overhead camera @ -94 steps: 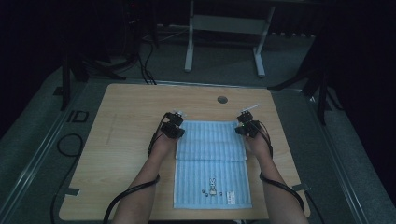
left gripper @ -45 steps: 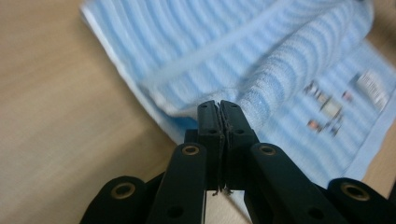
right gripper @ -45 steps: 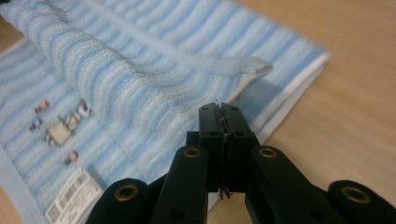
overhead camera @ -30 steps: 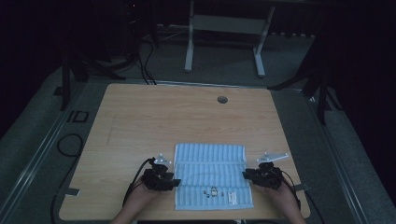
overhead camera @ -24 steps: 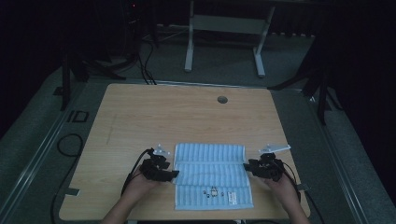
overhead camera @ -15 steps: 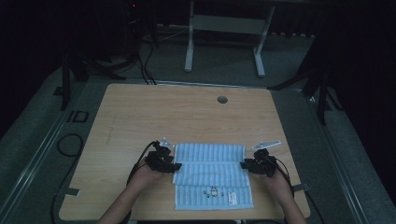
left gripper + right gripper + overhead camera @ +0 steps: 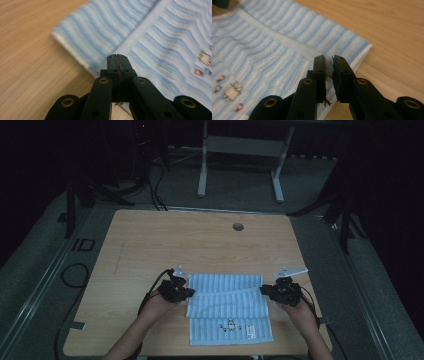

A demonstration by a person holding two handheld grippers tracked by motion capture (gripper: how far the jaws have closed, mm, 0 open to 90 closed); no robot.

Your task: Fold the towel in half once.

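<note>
A light blue striped towel [image 7: 230,305] lies on the wooden table [image 7: 200,240], its far part folded toward the person, with a pale hem band [image 7: 287,42] crossing the middle. My left gripper [image 7: 186,292] is at the hem's left end. Its jaws have just closed and now meet [image 7: 117,56] on the towel's edge [image 7: 162,37]. My right gripper [image 7: 265,291] is at the hem's right end. Its jaws [image 7: 328,58] have just been closing, with a thin fold of towel [image 7: 262,50] pinched between them. A small printed figure [image 7: 230,325] marks the near part.
A round cable hole [image 7: 238,226] sits at the table's far middle. Bare wood spreads beyond and beside the towel. A metal stand [image 7: 240,150] and dark cables [image 7: 75,275] are on the floor behind and to the left.
Earlier the towel lay full length with both hands at its far edge. Over the last second both hands moved from its near sides to the hem line, and both grippers closed there.
</note>
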